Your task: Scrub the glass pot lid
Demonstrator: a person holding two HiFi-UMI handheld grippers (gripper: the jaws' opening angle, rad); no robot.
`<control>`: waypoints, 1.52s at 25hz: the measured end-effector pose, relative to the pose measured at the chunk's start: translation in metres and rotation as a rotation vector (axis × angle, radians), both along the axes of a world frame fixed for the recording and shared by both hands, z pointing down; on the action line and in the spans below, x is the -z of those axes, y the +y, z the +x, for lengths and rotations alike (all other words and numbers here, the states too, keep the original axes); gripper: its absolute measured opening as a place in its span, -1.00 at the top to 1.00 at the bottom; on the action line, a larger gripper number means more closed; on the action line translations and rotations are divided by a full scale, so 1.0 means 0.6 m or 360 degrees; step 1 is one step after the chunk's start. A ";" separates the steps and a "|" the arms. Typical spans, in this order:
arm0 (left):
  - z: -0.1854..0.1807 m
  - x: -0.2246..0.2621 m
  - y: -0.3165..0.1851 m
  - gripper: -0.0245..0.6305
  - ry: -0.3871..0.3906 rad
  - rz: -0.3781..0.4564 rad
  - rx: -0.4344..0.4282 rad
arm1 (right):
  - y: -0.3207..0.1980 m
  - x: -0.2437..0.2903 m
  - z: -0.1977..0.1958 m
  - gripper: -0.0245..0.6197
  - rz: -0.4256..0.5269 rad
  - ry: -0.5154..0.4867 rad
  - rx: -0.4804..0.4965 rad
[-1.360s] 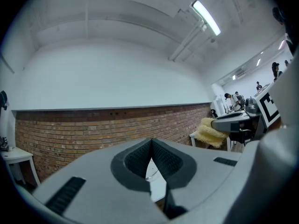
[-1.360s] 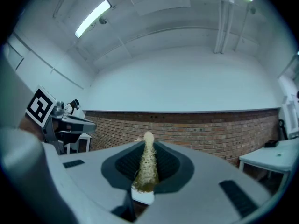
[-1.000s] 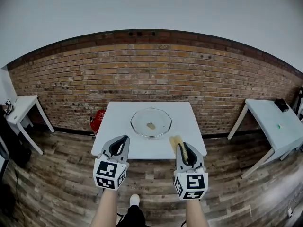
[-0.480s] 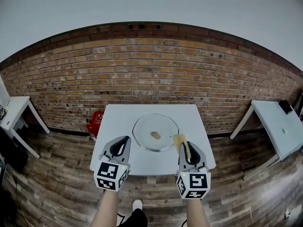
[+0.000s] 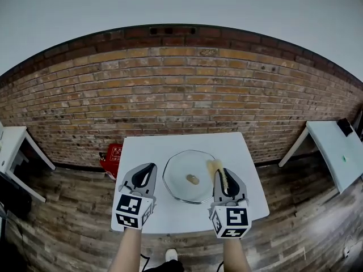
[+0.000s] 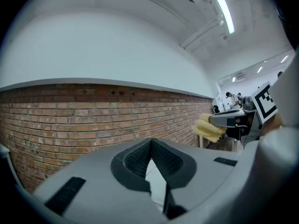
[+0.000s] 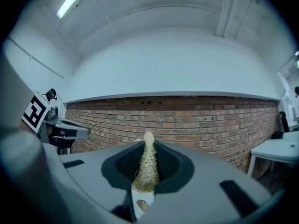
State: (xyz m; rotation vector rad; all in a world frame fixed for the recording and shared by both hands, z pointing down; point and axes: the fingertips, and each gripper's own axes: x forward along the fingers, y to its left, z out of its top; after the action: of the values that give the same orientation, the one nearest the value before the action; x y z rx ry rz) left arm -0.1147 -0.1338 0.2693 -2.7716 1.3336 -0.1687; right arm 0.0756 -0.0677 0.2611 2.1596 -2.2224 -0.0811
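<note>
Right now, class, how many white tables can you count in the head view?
3. The middle table carries the glass lid; the left table is cut off by the picture's edge; the right table stands at the right edge. Others may lie out of view.

Glossy glass lid, smooth matt table, rough brick wall — coarse sponge.
</note>
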 end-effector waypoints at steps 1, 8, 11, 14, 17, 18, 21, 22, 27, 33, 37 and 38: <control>-0.001 -0.003 -0.015 0.89 0.0003 -0.0008 -0.0004 | -0.013 -0.001 -0.001 0.74 -0.0003 0.0003 -0.0006; 0.008 -0.026 -0.074 0.89 0.0013 -0.0062 -0.0046 | -0.059 -0.012 0.010 0.74 -0.0035 0.0011 -0.0047; 0.016 -0.032 -0.083 0.89 -0.0001 -0.0069 -0.0050 | -0.067 -0.014 0.018 0.74 -0.0042 0.0018 -0.0053; 0.020 -0.033 -0.091 0.89 -0.0004 -0.0072 -0.0039 | -0.075 -0.014 0.025 0.74 -0.0049 0.0024 -0.0045; 0.029 -0.034 -0.098 0.89 -0.0009 -0.0081 -0.0019 | -0.085 -0.015 0.038 0.74 -0.0056 0.0026 -0.0023; 0.032 -0.036 -0.100 0.89 -0.0013 -0.0085 -0.0008 | -0.088 -0.016 0.042 0.74 -0.0060 0.0028 -0.0012; 0.038 -0.042 -0.103 0.89 -0.0029 -0.0100 0.0034 | -0.095 -0.024 0.055 0.74 -0.0074 0.0027 0.0026; 0.039 -0.043 -0.103 0.89 -0.0033 -0.0103 0.0047 | -0.097 -0.025 0.059 0.74 -0.0079 0.0025 0.0037; 0.057 -0.045 -0.108 0.89 -0.0044 -0.0111 0.0079 | -0.110 -0.031 0.079 0.74 -0.0092 0.0018 0.0072; 0.074 -0.056 -0.115 0.89 -0.0061 -0.0118 0.0066 | -0.120 -0.044 0.090 0.74 -0.0109 0.0006 0.0077; 0.077 -0.068 -0.123 0.89 -0.0074 -0.0130 0.0065 | -0.129 -0.056 0.089 0.74 -0.0120 -0.0015 0.0090; 0.078 -0.071 -0.126 0.89 -0.0075 -0.0135 0.0065 | -0.131 -0.060 0.088 0.74 -0.0127 -0.0015 0.0093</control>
State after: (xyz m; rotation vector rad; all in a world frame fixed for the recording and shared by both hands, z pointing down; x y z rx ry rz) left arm -0.0677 -0.2091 0.3121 -2.7913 1.4044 -0.2976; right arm 0.1285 -0.1463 0.2971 2.0597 -2.2528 0.0158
